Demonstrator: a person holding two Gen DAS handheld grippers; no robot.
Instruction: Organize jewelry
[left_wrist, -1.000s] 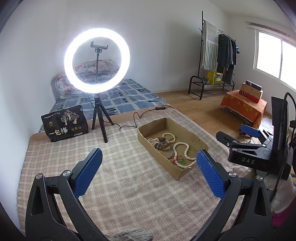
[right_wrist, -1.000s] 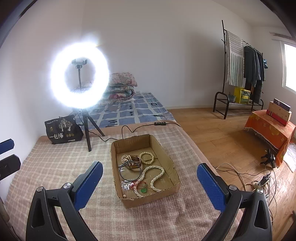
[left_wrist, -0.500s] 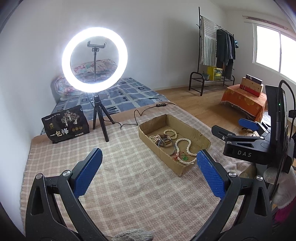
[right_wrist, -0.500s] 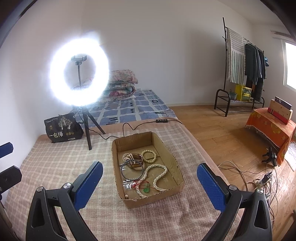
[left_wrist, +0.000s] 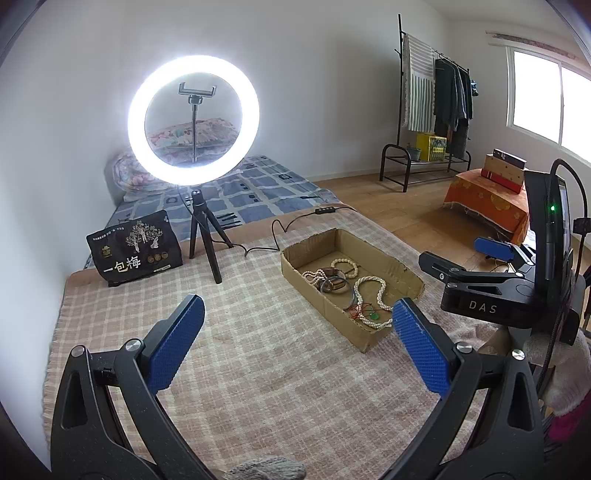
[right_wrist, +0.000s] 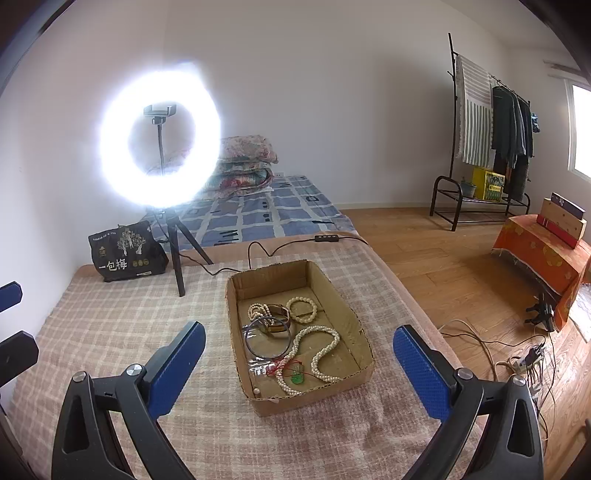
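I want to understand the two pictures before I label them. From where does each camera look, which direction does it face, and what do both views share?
Left wrist: sits on the left gripper, facing forward over the checked blanket; the cardboard box lies right of centre, with the right gripper beyond.
Right wrist: sits on the right gripper, facing the box almost straight ahead; the left gripper's blue pad shows at the left edge.
Shared: box, pearl necklace, ring light, black pouch.

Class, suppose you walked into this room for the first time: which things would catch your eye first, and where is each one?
The glowing ring light on its tripod stands out first, at the far left of the checked blanket. Next comes the cardboard box in the middle of the blanket, holding a tangle of pearl necklaces and bracelets. In the foreground, the right gripper and left gripper hang open and empty.
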